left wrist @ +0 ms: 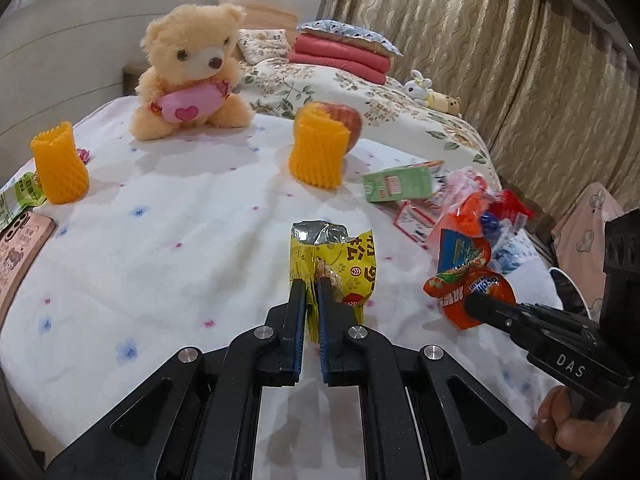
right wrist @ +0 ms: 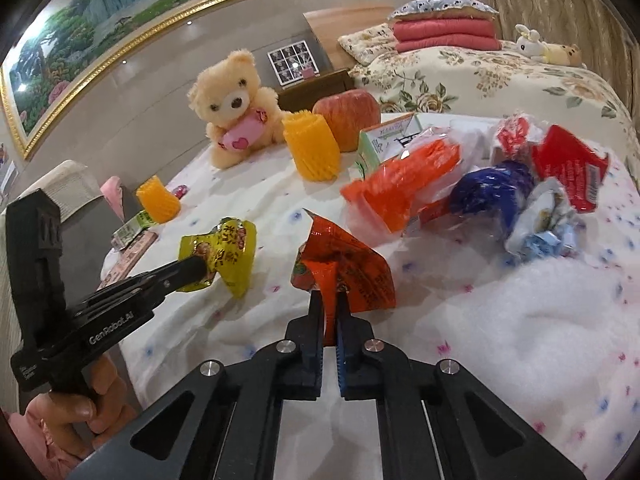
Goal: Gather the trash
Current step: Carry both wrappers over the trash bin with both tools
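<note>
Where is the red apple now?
In both views the red apple sits far back on the white flowered bedcover, behind and touching the taller orange foam fruit net, right of the cream teddy bear.

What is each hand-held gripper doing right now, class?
Left hand-held gripper: shut on the crumpled yellow foil snack wrapper.
Right hand-held gripper: shut on the crumpled orange-red plastic snack wrapper.

Glossy crinkled foil yellow wrapper (left wrist: 340, 264) and red wrapper (right wrist: 344, 272); soft matt cotton bedsheet (left wrist: 160, 240); fuzzy plush bear (left wrist: 188, 68).
</note>
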Demonstrator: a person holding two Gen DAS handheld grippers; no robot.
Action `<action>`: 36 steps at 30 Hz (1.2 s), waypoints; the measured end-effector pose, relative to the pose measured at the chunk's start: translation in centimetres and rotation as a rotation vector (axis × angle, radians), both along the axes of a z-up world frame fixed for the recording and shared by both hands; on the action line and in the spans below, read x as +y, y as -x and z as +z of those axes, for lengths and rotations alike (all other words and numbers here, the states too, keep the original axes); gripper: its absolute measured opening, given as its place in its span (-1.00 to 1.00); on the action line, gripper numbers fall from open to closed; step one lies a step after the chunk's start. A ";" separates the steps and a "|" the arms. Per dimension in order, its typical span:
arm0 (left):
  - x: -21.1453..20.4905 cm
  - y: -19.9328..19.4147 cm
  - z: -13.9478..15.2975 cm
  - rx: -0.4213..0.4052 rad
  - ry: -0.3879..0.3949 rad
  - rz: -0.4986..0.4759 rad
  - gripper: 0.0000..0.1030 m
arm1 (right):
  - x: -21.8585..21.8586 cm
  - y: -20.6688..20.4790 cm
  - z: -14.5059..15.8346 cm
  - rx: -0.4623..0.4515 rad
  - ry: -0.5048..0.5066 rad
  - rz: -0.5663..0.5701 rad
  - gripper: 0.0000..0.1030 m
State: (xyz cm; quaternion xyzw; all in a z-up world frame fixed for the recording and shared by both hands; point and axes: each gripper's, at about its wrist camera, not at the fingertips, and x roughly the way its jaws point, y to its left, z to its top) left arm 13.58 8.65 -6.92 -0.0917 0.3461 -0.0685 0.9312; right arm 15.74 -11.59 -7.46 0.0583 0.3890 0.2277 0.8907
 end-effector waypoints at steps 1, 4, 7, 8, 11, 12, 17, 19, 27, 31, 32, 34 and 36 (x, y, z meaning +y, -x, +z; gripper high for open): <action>-0.4 0.3 0.2 -0.005 -0.001 -0.006 -0.90 | -0.6 0.5 0.1 -0.001 -0.003 -0.007 -0.91; -1.5 1.1 0.8 -0.016 0.003 -0.023 -0.90 | -2.2 1.6 0.6 -0.011 -0.014 -0.020 -0.91; -2.9 1.9 1.3 -0.027 0.010 -0.046 -0.90 | -3.9 3.0 1.1 -0.020 -0.035 -0.034 -0.91; -3.4 2.1 1.5 -0.032 0.008 -0.055 -0.90 | -4.3 3.2 1.3 -0.022 -0.037 -0.036 -0.91; -5.2 2.8 1.9 -0.041 0.006 -0.092 -0.90 | -6.3 4.6 1.6 -0.032 -0.044 -0.061 -0.91; -5.8 3.0 1.9 -0.040 0.007 -0.106 -0.90 | -6.6 4.7 1.6 -0.032 -0.046 -0.065 -0.91; -9.0 3.8 2.1 -0.040 0.010 -0.174 -0.90 | -9.8 6.2 1.7 -0.033 -0.075 -0.115 -0.91; -10.1 4.0 2.3 -0.044 0.005 -0.193 -0.90 | -11.2 6.7 1.9 -0.038 -0.101 -0.131 -0.91; -13.6 4.7 2.1 -0.035 0.003 -0.260 -0.90 | -14.2 8.0 2.4 -0.058 -0.119 -0.168 -0.91; -14.4 4.9 1.9 -0.027 0.005 -0.275 -0.90 | -14.7 8.7 2.3 -0.056 -0.124 -0.173 -0.91; -14.5 5.0 1.9 -0.026 0.007 -0.279 -0.90 | -14.9 9.0 2.2 -0.055 -0.131 -0.172 -0.91; -14.7 5.0 1.8 -0.024 0.008 -0.286 -0.90 | -15.1 9.3 2.3 -0.057 -0.132 -0.176 -0.91; -15.0 5.1 1.9 -0.023 0.013 -0.297 -0.90 | -15.5 9.7 2.4 -0.059 -0.142 -0.180 -0.91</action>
